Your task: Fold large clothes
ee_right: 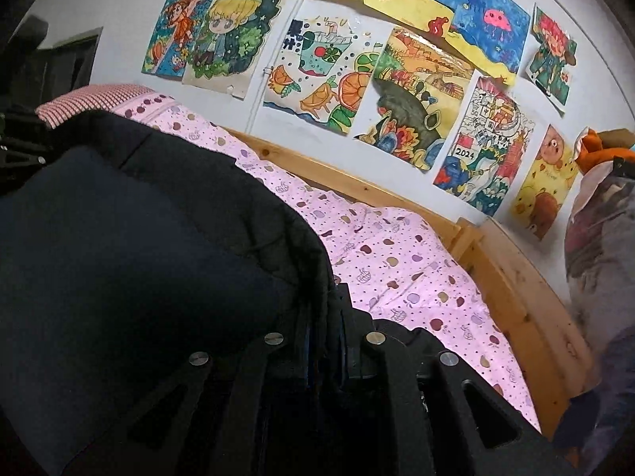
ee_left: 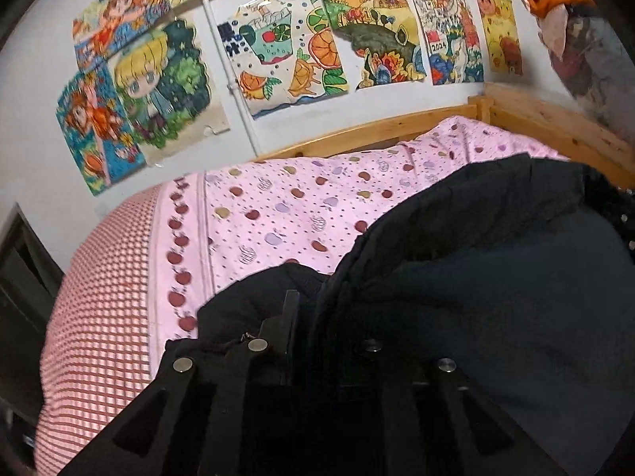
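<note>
Here | both tongs clamp puffy black quilted coat (ee_left: 496, 277) | on apple-print pink sheet (ee_left: 278, 206)

My left gripper (ee_left: 305, 317): matte black, with silver round screw heads on the linkage.
My right gripper (ee_right: 329, 309): also black, silver screw heads, a thin blue strip between the fingers.
Garment (ee_left: 496, 277): dark navy body, black padded edge near my fingers.
Bedsheet (ee_left: 301, 206): pale pink, dotted, scattered with small apples in dark red, lilac and tan.
Sheet's left side (ee_left: 99, 297): red-and-white check, beside a column of dark red apples on pink.
Bed frame (ee_left: 547, 127): light honey-yellow wood with knots.
Wall (ee_left: 35, 119): plain white-grey.
Drawings (ee_left: 285, 47): bright orange, green, blue and yellow; one at far left shows a yellow-haired cartoon figure.
Plush toy (ee_right: 603, 150): orange, far right.
</note>
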